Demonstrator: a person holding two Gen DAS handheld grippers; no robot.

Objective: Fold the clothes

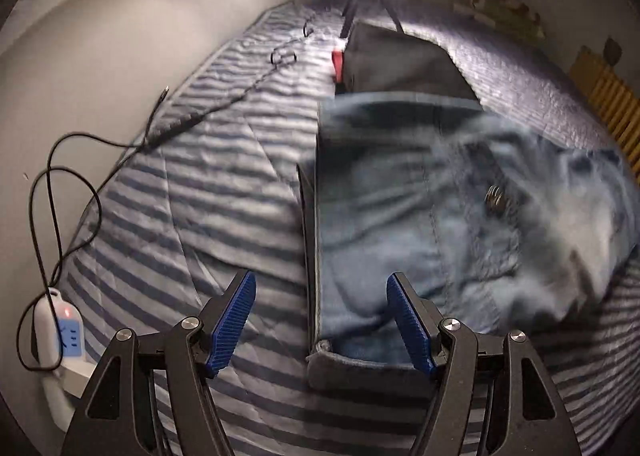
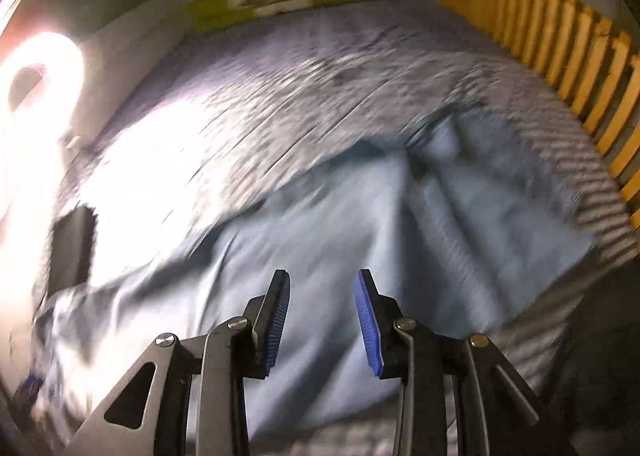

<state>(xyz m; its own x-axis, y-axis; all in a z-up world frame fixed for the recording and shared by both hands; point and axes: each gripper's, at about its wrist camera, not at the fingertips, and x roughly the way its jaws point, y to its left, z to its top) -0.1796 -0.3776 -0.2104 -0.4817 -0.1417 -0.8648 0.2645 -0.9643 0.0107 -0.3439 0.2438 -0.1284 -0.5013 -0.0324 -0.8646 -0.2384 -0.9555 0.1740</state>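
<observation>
Both pairs of jaws spread wide, gripping nothing; left gripper (image 1: 320, 320) poised over the near left corner of the jeans (image 1: 420, 215), its pads straddling the folded left edge; right gripper (image 2: 322, 320) hanging above a pale blue leg panel of the same denim, blurred by motion.

Jeans lying on the striped quilt (image 1: 180, 195), filling the left view from 12 o'clock round to 4 o'clock, with a metal button (image 1: 496, 197) near 2 o'clock; dark folded garment (image 1: 400, 63) beyond at 12 o'clock; black cable (image 1: 68, 183) and power strip (image 1: 60, 332) at 8 o'clock, well apart from the work; yellow slatted rail (image 2: 560, 55) at 2 o'clock in the right view.

Likely heavy for cloth, limp yet thick; seams and waistband stiffer than the panels, so probably less prone to slipping than thin fabric. Best taken at a hem or waistband corner, pinching every layer together; a shallow bite could well catch only the top layer.
</observation>
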